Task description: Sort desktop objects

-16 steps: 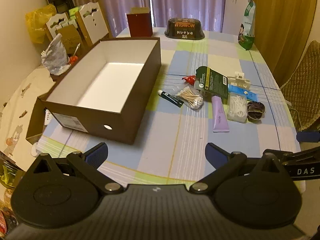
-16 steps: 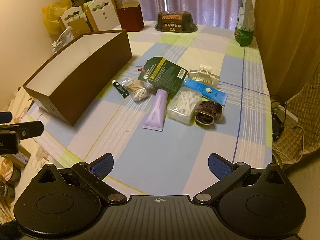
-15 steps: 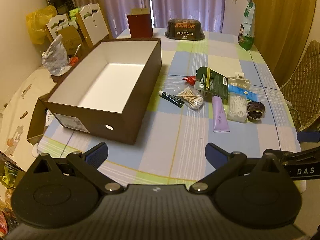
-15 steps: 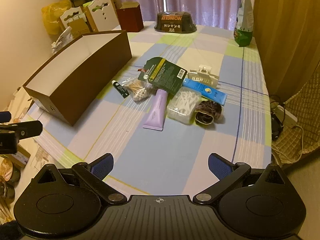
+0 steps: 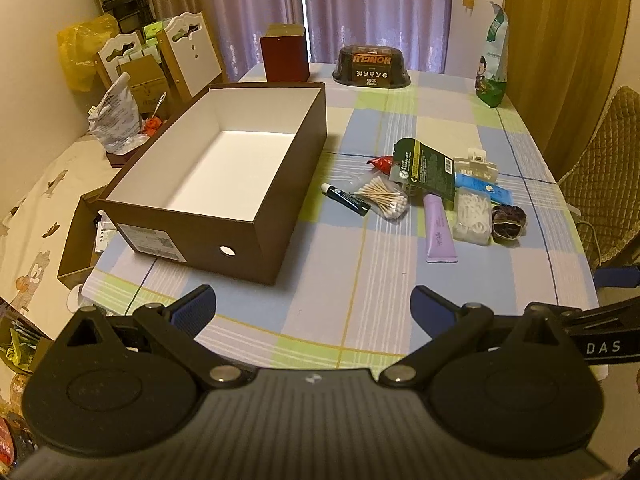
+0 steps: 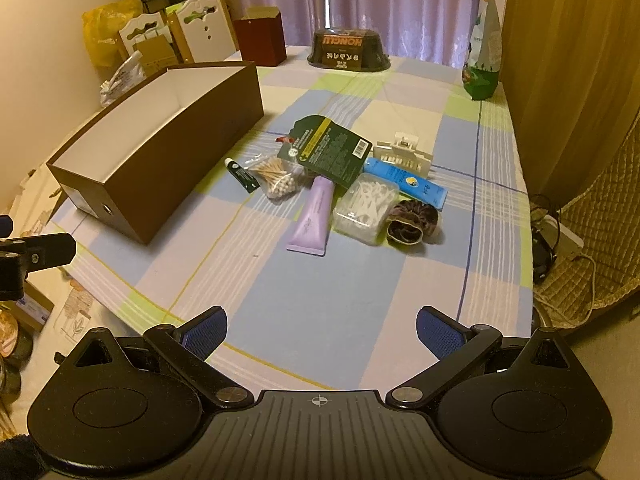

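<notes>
Nearest the cameras, left gripper (image 5: 313, 307) and right gripper (image 6: 320, 330) both hang over the near table edge, jaws spread wide, nothing held. Landmark: brown box (image 5: 280, 200), open top, white inside, nothing in it, on checked tablecloth (image 6: 320, 300). Right of box, items in one cluster: purple tube (image 6: 311, 216) nearest, clear case w/ white picks (image 6: 366, 208) touching its right side, dark scrunchie (image 6: 412, 222) just beyond that. Closer to box: black tube (image 6: 242, 175), bag of cotton swabs (image 6: 278, 180). Behind those: green card pack (image 6: 330, 150) overlapping blue tube (image 6: 406, 184), cream hair clip (image 6: 404, 154). Far past box: dark bowl (image 6: 348, 52), red-brown carton (image 6: 260, 38), green bag (image 6: 482, 64).
</notes>
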`<state>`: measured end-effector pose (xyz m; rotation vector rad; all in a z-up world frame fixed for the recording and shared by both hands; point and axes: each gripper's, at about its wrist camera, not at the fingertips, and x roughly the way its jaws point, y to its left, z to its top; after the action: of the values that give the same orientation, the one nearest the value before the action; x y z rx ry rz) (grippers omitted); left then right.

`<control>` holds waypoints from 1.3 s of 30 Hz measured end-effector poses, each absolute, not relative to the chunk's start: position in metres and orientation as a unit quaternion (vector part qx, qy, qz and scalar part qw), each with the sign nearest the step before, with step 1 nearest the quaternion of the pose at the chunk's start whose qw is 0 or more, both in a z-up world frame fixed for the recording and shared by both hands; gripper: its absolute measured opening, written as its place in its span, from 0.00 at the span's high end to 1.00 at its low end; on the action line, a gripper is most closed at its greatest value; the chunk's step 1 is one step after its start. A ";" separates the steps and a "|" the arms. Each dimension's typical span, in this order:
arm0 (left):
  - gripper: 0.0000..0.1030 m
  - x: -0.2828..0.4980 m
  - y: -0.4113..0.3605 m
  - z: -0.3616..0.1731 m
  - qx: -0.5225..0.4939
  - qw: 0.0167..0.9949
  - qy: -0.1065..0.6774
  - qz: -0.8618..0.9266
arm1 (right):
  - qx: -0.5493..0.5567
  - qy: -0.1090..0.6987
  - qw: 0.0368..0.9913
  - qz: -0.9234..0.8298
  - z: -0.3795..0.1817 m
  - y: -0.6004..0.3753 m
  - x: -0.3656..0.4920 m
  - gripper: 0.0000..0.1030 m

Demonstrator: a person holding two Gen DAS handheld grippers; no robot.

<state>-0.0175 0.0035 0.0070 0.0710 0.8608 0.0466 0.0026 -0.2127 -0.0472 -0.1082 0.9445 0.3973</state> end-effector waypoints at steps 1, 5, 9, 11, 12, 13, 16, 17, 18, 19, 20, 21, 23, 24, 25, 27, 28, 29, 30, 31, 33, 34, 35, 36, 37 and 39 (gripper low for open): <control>0.01 -0.017 0.003 0.007 0.035 0.908 0.418 0.023 | -0.052 0.452 0.870 0.190 -0.047 -0.213 0.004 0.00; 0.01 -0.014 0.002 0.006 0.034 0.906 0.421 0.025 | -0.053 0.453 0.869 0.191 -0.046 -0.213 0.008 0.00; 0.01 -0.010 0.003 0.004 0.032 0.905 0.423 0.026 | -0.054 0.453 0.869 0.191 -0.046 -0.213 0.012 0.00; 0.01 -0.008 0.004 0.004 0.031 0.905 0.424 0.028 | -0.054 0.453 0.869 0.190 -0.046 -0.213 0.015 0.00; 0.01 -0.007 0.004 0.003 0.030 0.904 0.425 0.028 | -0.054 0.453 0.870 0.190 -0.046 -0.213 0.016 0.00; 0.01 -0.006 0.005 0.003 0.030 0.904 0.425 0.029 | -0.054 0.453 0.870 0.190 -0.047 -0.214 0.017 0.00; 0.01 -0.004 0.004 0.002 0.029 0.904 0.426 0.030 | -0.054 0.453 0.869 0.190 -0.047 -0.214 0.020 0.00; 0.01 -0.003 0.004 0.001 0.028 0.903 0.427 0.030 | -0.054 0.453 0.869 0.190 -0.047 -0.215 0.021 0.00; 0.01 -0.002 0.003 0.001 0.028 0.903 0.428 0.031 | -0.055 0.453 0.869 0.190 -0.047 -0.215 0.022 0.00; 0.01 0.000 0.003 0.001 0.028 0.903 0.428 0.031 | -0.055 0.453 0.869 0.190 -0.047 -0.215 0.023 0.00; 0.01 0.000 0.003 0.001 0.028 0.903 0.428 0.032 | -0.055 0.453 0.869 0.190 -0.048 -0.215 0.024 0.00; 0.01 0.001 0.003 0.000 0.027 0.903 0.428 0.032 | -0.056 0.453 0.869 0.190 -0.048 -0.216 0.025 0.00; 0.01 0.003 0.002 0.000 0.026 0.902 0.429 0.034 | -0.056 0.452 0.869 0.191 -0.048 -0.216 0.027 0.00; 0.01 0.003 0.002 0.000 0.026 0.902 0.429 0.034 | -0.057 0.452 0.869 0.191 -0.048 -0.216 0.028 0.00; 0.01 0.004 0.001 0.000 0.026 0.902 0.429 0.035 | -0.057 0.452 0.869 0.191 -0.048 -0.217 0.029 0.00; 0.01 0.005 0.000 -0.001 0.025 0.902 0.429 0.036 | -0.058 0.452 0.869 0.191 -0.048 -0.217 0.030 0.00; 0.01 0.005 -0.001 -0.001 0.025 0.902 0.430 0.036 | -0.058 0.452 0.869 0.192 -0.048 -0.218 0.031 0.00; 0.01 0.006 -0.002 -0.001 0.025 0.902 0.430 0.037 | -0.058 0.452 0.869 0.192 -0.048 -0.218 0.032 0.00; 0.01 0.006 -0.002 -0.001 0.025 0.901 0.431 0.038 | -0.059 0.451 0.869 0.193 -0.048 -0.219 0.034 0.00; 0.01 0.007 -0.003 -0.002 0.025 0.901 0.431 0.038 | -0.059 0.451 0.869 0.193 -0.049 -0.219 0.035 0.00; 0.01 0.007 -0.004 -0.002 0.024 0.901 0.432 0.040 | -0.060 0.451 0.869 0.194 -0.049 -0.220 0.037 0.00; 0.01 0.008 -0.005 -0.002 0.024 0.900 0.432 0.041 | -0.060 0.451 0.869 0.195 -0.049 -0.221 0.038 0.00; 0.01 0.009 -0.006 -0.002 0.024 0.900 0.432 0.042 | -0.060 0.450 0.869 0.195 -0.049 -0.221 0.039 0.00; 0.01 0.009 -0.006 -0.002 0.023 0.901 0.432 0.043 | -0.060 0.450 0.869 0.196 -0.049 -0.222 0.040 0.00; 0.01 0.010 -0.007 -0.002 0.024 0.901 0.432 0.043 | -0.061 0.450 0.869 0.196 -0.049 -0.222 0.041 0.00; 0.01 0.011 -0.009 -0.002 0.024 0.901 0.432 0.045 | -0.061 0.449 0.869 0.197 -0.050 -0.223 0.043 0.00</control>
<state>0.0111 -0.0085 -0.0023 0.0491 0.8932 0.0928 0.0428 -0.2229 -0.0497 -0.1282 0.9404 0.4122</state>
